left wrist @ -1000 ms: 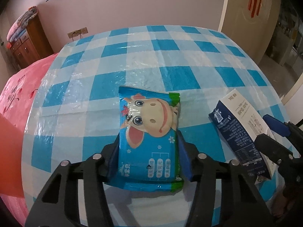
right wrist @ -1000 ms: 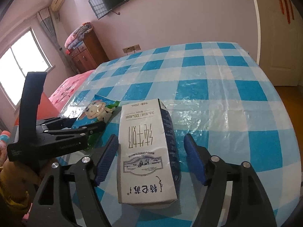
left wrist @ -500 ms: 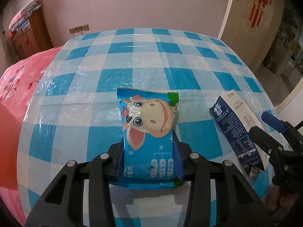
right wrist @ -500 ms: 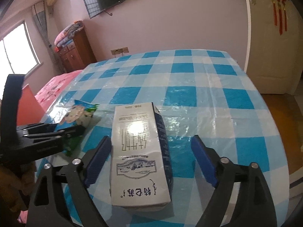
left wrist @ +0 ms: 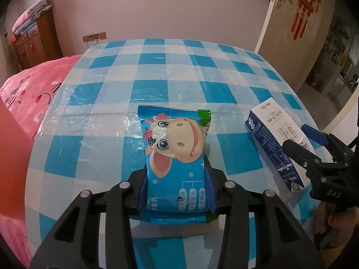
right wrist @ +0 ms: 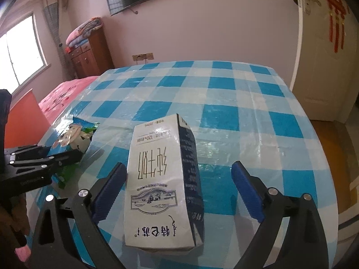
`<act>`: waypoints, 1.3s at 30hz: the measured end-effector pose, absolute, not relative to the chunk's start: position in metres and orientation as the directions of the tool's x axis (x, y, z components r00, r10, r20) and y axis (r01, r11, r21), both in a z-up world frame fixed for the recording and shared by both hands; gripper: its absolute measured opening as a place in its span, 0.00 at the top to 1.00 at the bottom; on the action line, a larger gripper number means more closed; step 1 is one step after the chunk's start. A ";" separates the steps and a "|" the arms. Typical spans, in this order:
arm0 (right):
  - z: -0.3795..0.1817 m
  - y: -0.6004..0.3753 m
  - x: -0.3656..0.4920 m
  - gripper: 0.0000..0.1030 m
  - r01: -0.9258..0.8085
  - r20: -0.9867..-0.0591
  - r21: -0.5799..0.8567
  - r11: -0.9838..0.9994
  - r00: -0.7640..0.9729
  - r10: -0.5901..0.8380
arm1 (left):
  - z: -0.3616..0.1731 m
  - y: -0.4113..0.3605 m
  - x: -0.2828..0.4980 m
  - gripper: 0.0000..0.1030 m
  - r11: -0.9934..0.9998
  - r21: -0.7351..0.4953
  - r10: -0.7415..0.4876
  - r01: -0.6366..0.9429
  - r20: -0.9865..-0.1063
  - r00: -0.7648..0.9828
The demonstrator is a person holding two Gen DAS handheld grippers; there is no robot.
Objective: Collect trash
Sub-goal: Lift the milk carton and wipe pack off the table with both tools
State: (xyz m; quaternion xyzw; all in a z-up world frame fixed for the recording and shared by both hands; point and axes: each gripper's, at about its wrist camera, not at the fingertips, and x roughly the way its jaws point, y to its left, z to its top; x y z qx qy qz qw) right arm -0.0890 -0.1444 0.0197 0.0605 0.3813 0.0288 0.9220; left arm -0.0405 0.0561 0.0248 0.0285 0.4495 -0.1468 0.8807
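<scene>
A blue snack packet with a cartoon cow sits in my left gripper, which is shut on its near end; the blue pads press both of its sides. From the right wrist view the packet shows at the left, held by the left gripper. A white and dark blue milk carton lies flat on the checked table. My right gripper straddles it with jaws opening; the right pad stands well off it, the left pad close beside it. The carton also appears at the right of the left wrist view.
The table carries a blue and white checked plastic cloth. A pink bedspread and an orange-red thing lie off its left edge. A wooden cabinet stands by the back wall, and a door at the right.
The left jaws closed in on the snack packet, and the left gripper shifted over the table. The right jaws spread wider around the milk carton, which stayed flat.
</scene>
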 end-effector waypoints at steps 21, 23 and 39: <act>0.024 -0.105 -0.097 0.10 -0.034 -0.728 -0.032 0.999 0.685 0.000 | 0.028 0.091 -0.061 0.59 0.952 -0.132 -0.273 0.277 -0.776 0.569; 0.024 -0.103 -0.097 0.10 -0.018 -0.723 -0.069 0.997 0.690 -0.038 | 0.028 0.094 -0.062 0.59 0.950 -0.138 -0.280 0.279 -0.772 0.570; 0.002 -0.134 -0.080 0.32 0.048 -0.788 0.083 0.995 0.614 0.036 | 0.039 0.119 -0.075 0.59 0.959 -0.119 -0.257 0.256 -0.747 0.613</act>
